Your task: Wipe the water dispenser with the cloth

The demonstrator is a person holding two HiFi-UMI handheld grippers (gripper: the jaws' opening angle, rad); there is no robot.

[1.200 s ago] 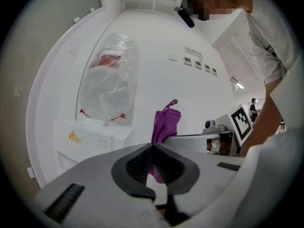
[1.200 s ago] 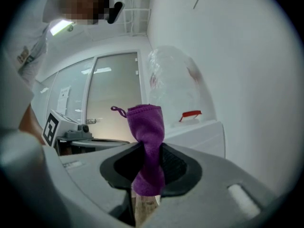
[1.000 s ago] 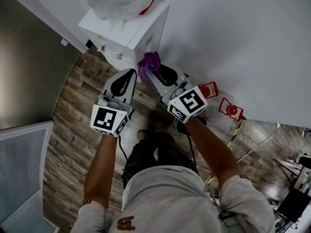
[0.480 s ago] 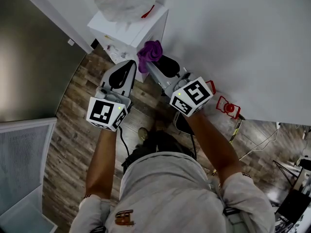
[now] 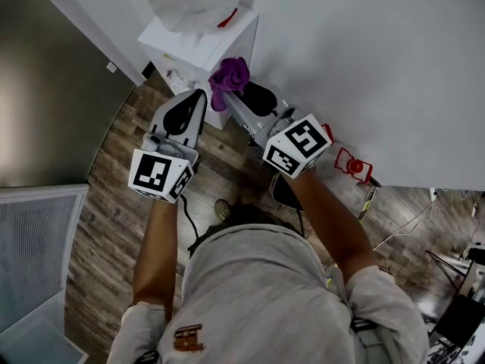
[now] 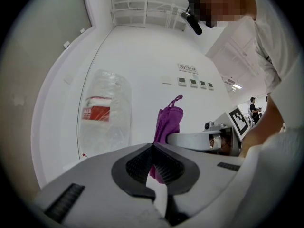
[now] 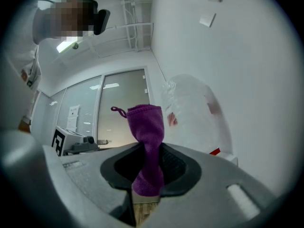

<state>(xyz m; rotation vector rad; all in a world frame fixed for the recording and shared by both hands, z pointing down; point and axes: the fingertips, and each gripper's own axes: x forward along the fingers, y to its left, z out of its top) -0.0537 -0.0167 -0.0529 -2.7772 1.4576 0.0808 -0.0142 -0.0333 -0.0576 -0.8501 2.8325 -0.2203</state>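
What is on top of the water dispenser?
A clear water bottle with a red label stands on the water dispenser. Its neck is hidden by the bottle's body.

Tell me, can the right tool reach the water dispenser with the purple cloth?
Probably yes: the right tool holds the cloth right beside the dispenser, with nothing seen between them.

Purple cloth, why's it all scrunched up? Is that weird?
A bit odd: the purple cloth is bunched into a wad, pinched in the right gripper, not spread flat for wiping. Nothing looks spilled or broken.
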